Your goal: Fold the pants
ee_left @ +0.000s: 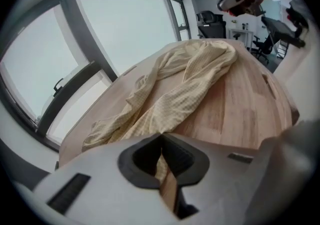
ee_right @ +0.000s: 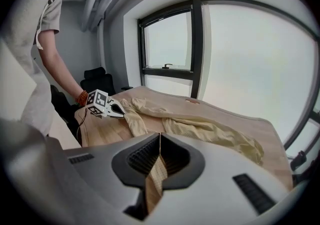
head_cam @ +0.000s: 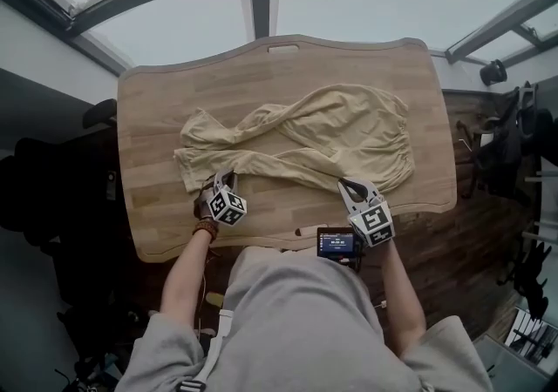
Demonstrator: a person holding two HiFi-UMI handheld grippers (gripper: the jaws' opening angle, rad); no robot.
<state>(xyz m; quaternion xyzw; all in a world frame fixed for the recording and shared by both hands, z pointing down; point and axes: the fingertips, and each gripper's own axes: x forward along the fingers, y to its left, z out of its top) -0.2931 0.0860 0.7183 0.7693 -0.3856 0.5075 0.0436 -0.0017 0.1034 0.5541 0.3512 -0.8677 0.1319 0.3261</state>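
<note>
Beige pants [head_cam: 323, 133] lie crumpled across the wooden table [head_cam: 166, 103], waistband to the right and leg ends to the left. My left gripper [head_cam: 225, 179] is at the near leg's hem and is shut on the cloth; in the left gripper view a strip of fabric [ee_left: 161, 171] shows between the closed jaws of the left gripper [ee_left: 161, 156]. My right gripper [head_cam: 346, 183] is on the near edge of the pants, close to the waist, also shut on fabric [ee_right: 156, 174]. From the right gripper [ee_right: 159, 156] the pants [ee_right: 210, 131] run away towards the left gripper [ee_right: 117, 110].
A small device with a lit screen [head_cam: 338, 243] sits at the table's front edge between my arms. A black office chair [head_cam: 100, 111] stands off the left end. Dark stands and cables [head_cam: 506, 146] crowd the right side. Bare wood [head_cam: 261, 64] lies beyond the pants.
</note>
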